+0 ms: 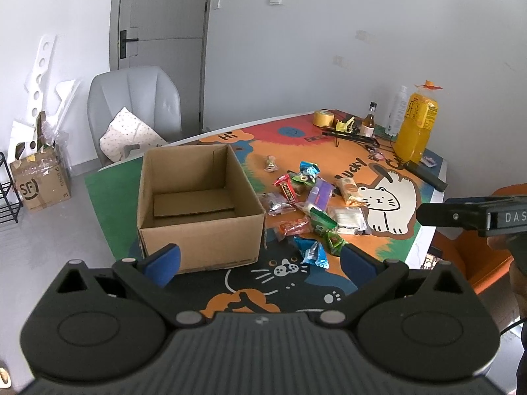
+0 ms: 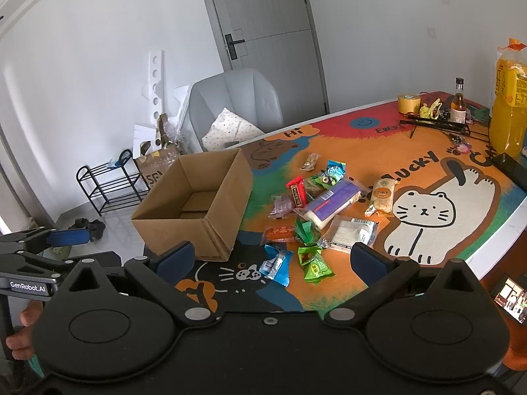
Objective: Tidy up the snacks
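Observation:
An open, empty cardboard box [image 1: 197,204] [image 2: 197,207] stands on the colourful cat-print mat [image 1: 388,204] [image 2: 425,210]. To its right lies a pile of several wrapped snacks: a purple-and-white pack [image 1: 318,194] [image 2: 332,202], a red bar [image 1: 287,189] [image 2: 298,192], green packets [image 1: 329,233] [image 2: 314,263], a blue packet [image 1: 313,251] [image 2: 275,265], a clear white pack [image 1: 349,219] [image 2: 354,230]. My left gripper [image 1: 260,263] is open and empty, above the mat's near edge in front of the box. My right gripper [image 2: 275,260] is open and empty, above the nearest snacks.
At the table's far right stand an orange juice bottle [image 1: 416,125] [image 2: 509,105], a small brown bottle [image 1: 369,121] [image 2: 458,103], a tape roll [image 1: 323,118] [image 2: 409,103] and a black rack. A grey chair [image 1: 135,112] [image 2: 237,108], a floor box [image 1: 41,177] and a shoe rack [image 2: 110,181] stand beyond.

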`<action>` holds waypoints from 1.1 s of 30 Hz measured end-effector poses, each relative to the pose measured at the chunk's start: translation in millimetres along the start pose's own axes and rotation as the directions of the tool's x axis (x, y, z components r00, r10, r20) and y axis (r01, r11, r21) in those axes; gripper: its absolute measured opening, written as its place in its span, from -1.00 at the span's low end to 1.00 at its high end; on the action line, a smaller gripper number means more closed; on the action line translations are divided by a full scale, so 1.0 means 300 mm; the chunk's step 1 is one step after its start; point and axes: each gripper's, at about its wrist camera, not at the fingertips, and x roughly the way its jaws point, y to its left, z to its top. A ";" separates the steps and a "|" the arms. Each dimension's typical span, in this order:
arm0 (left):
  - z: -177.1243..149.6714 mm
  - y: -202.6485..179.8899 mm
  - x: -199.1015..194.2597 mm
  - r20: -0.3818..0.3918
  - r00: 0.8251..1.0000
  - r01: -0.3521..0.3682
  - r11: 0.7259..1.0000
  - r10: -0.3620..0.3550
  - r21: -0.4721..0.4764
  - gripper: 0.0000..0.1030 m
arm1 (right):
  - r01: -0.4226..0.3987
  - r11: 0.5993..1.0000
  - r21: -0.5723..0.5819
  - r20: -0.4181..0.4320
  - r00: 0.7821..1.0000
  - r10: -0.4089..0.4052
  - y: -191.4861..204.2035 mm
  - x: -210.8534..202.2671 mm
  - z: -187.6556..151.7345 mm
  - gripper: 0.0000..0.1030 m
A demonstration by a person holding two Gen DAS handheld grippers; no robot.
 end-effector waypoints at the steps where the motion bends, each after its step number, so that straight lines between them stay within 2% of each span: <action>1: 0.000 -0.002 0.000 0.000 1.000 -0.001 1.000 0.001 0.000 0.99 | 0.001 1.000 0.000 0.000 1.000 -0.001 0.000 0.001 0.000 1.00; 33: 0.007 -0.003 0.000 0.003 1.000 0.002 1.000 -0.002 0.004 0.99 | 0.006 1.000 -0.009 0.002 1.000 -0.006 0.012 -0.004 0.004 1.00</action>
